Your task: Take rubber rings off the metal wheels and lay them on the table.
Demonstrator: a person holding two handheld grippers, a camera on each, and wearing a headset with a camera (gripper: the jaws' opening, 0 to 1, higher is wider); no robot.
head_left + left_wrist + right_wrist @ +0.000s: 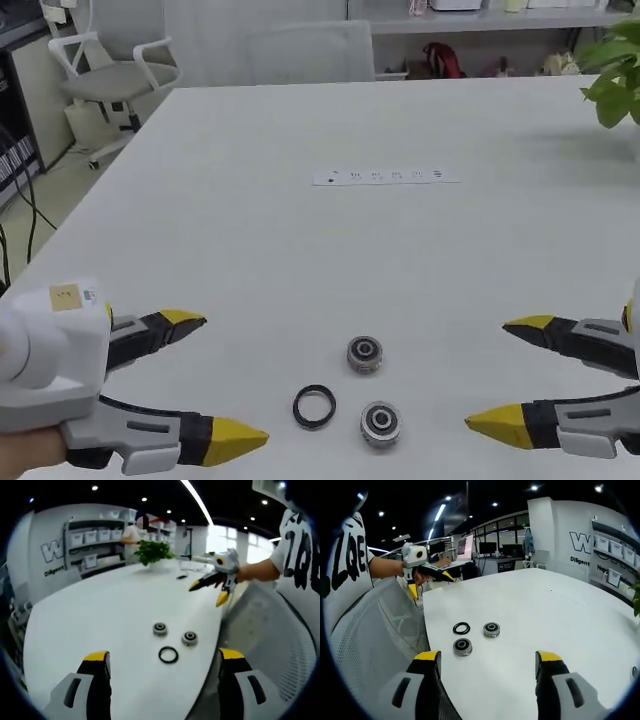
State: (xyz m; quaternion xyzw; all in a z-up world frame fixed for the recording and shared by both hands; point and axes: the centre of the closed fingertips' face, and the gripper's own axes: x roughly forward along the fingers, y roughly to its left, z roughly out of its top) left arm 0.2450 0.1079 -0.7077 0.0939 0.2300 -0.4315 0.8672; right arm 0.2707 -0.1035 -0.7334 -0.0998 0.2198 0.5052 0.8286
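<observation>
Thin black rubber ring (314,407) loose on white surface (300,250), lower centre of head view, beside two small silver metal wheels: upper wheel (364,354), lower wheel (380,422). Jaws spread wide, empty: left gripper (225,378) lower left, right gripper (500,373) lower right. Likely next: steady one wheel, peel its ring

- You have one black rubber ring (314,407) lying flat on the desk (300,250).
- Your far metal wheel (364,353) and near metal wheel (380,421) lie flat just beside it.
</observation>
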